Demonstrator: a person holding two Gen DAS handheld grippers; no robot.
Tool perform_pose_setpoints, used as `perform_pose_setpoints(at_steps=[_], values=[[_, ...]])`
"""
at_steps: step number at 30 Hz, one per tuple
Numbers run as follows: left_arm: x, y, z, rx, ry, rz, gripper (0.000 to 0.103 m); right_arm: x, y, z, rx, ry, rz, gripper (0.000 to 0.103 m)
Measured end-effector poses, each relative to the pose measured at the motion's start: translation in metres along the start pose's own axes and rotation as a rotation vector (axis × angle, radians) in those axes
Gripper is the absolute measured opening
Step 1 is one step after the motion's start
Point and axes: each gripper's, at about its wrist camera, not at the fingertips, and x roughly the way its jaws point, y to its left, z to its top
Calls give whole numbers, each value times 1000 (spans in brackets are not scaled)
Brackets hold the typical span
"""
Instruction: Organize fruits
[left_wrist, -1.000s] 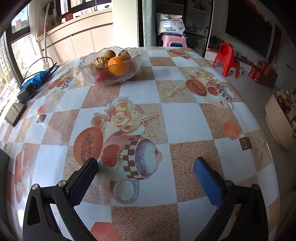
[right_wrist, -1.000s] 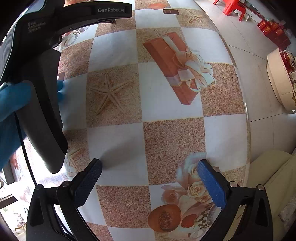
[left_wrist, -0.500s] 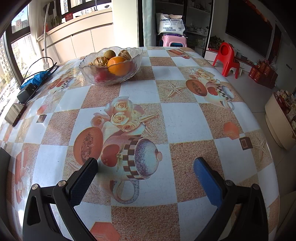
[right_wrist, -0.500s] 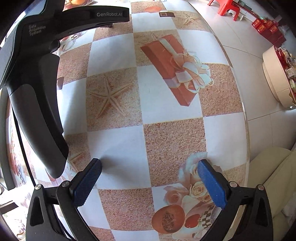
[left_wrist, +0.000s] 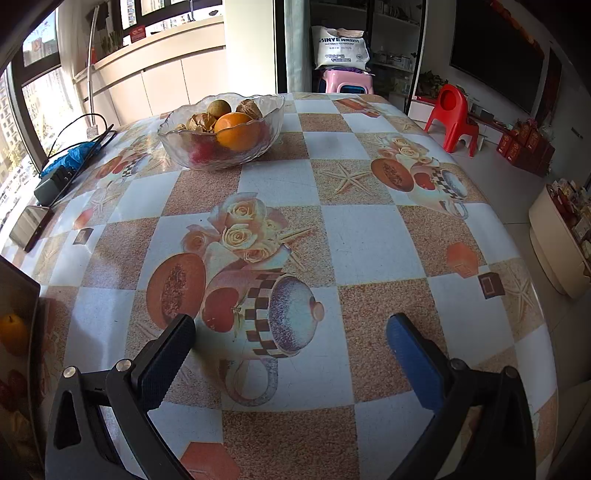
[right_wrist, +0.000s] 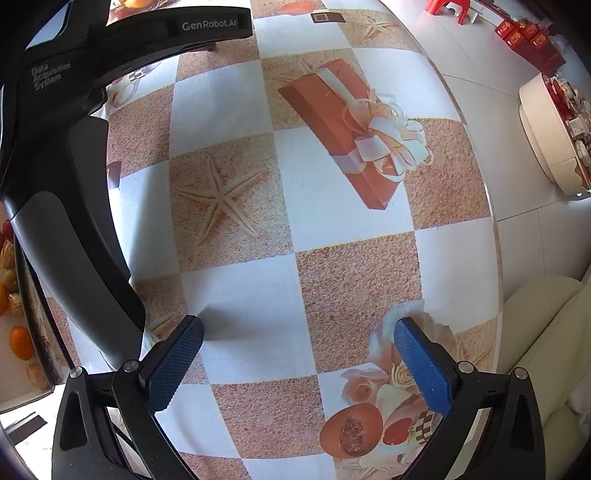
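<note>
Blue glove gone; right tool (right_wrist: 297, 345) agape.

Fruit bowl (left_wrist: 221, 136) on table's (left_wrist: 369, 243) far side

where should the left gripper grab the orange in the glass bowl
Take the orange across its upper half, coming down from above. It sits high in the glass bowl, its top level with the scalloped rim, with walnuts close behind and the wall in front, so a side approach looks blocked. The left gripper is open.
</note>
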Motion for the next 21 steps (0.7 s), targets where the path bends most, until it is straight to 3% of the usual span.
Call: perform_pose_setpoints(at_steps=[21], values=[[1, 1, 0, -1, 1, 0, 103, 0, -5, -3, 18, 7, 24, 103]])
